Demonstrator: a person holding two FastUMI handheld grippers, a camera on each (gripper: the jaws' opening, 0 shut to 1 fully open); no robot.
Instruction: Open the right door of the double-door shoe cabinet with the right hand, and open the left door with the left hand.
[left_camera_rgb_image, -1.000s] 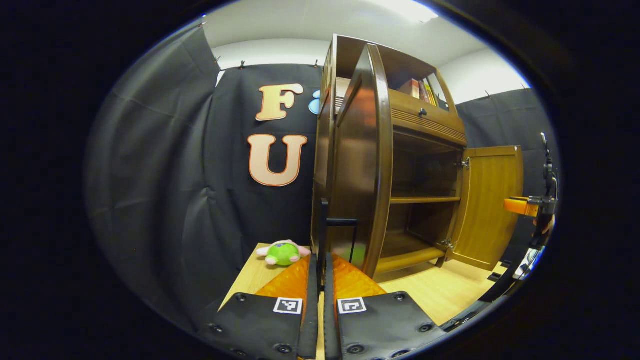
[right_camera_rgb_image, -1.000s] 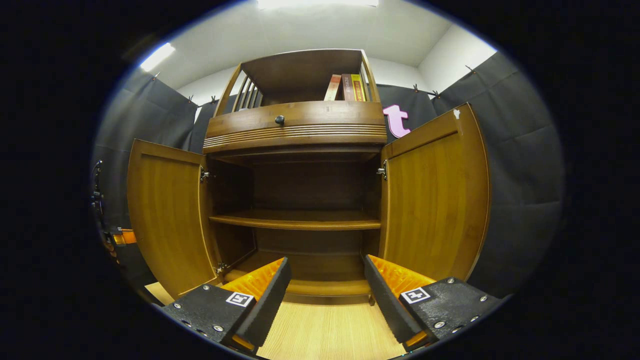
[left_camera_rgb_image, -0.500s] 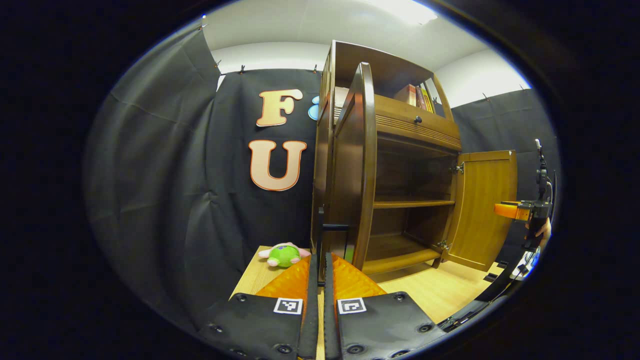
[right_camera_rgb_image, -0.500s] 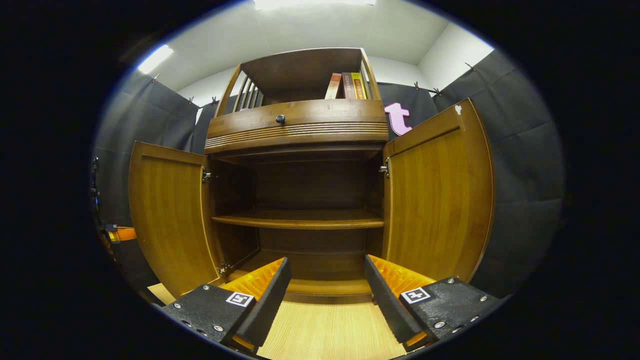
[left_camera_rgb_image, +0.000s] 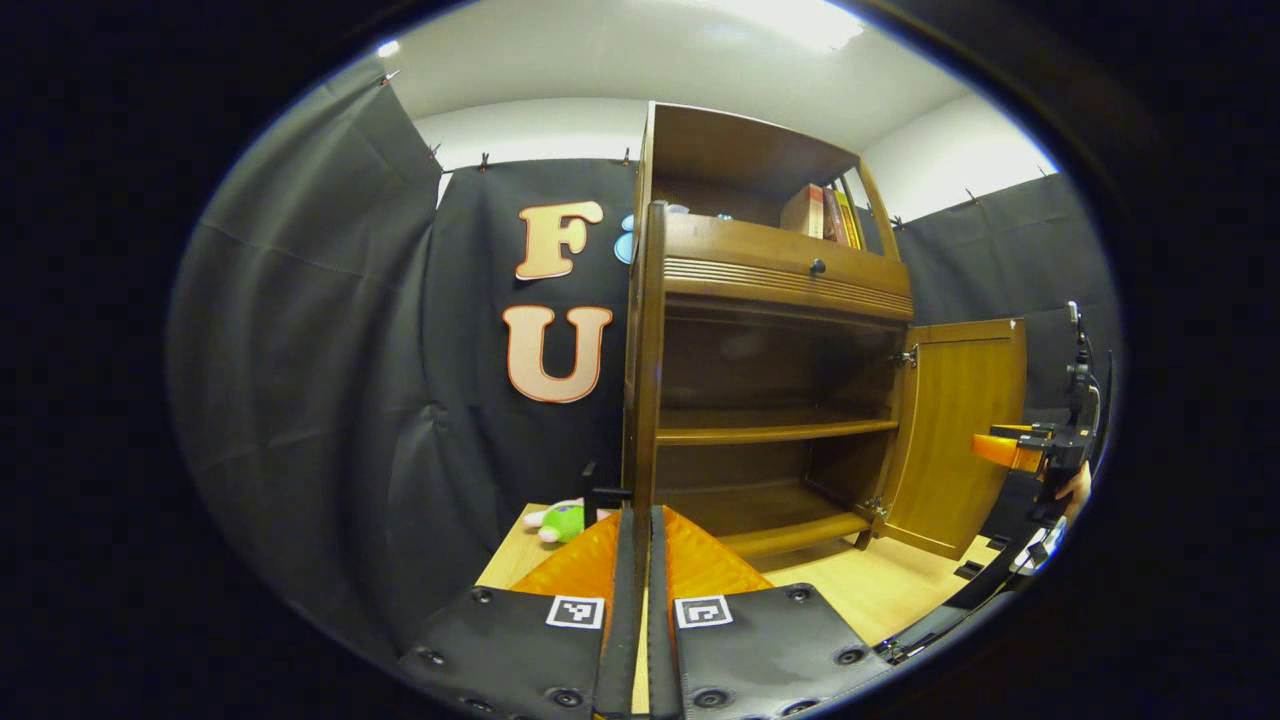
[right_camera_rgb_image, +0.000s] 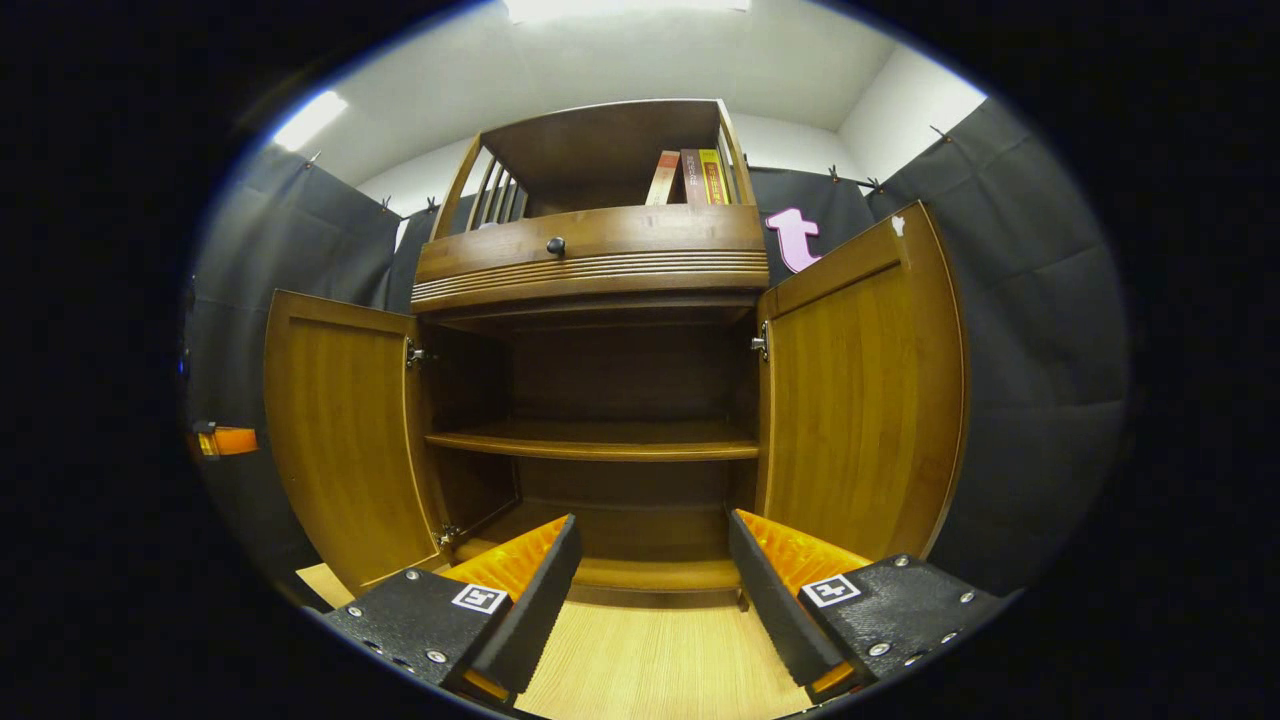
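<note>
Now both doors swung wide: left door (right_camera_rgb_image: 345, 440) and right door (right_camera_rgb_image: 860, 400) of the shoe cabinet (right_camera_rgb_image: 600, 380), standing on the worktop (right_camera_rgb_image: 660, 665). Left gripper (left_camera_rgb_image: 637, 525) fingers pinched together on the left door's handle (left_camera_rgb_image: 600, 493). Right gripper (right_camera_rgb_image: 655, 560) fingers spread apart, holding nothing, facing the bare shelf (right_camera_rgb_image: 595, 440).

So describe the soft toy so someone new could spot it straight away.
Find the tall wooden cabinet with both doors open. On the light wood floor by its left side lies the soft toy, against the black cloth. It is the only green and pink thing there.
</note>
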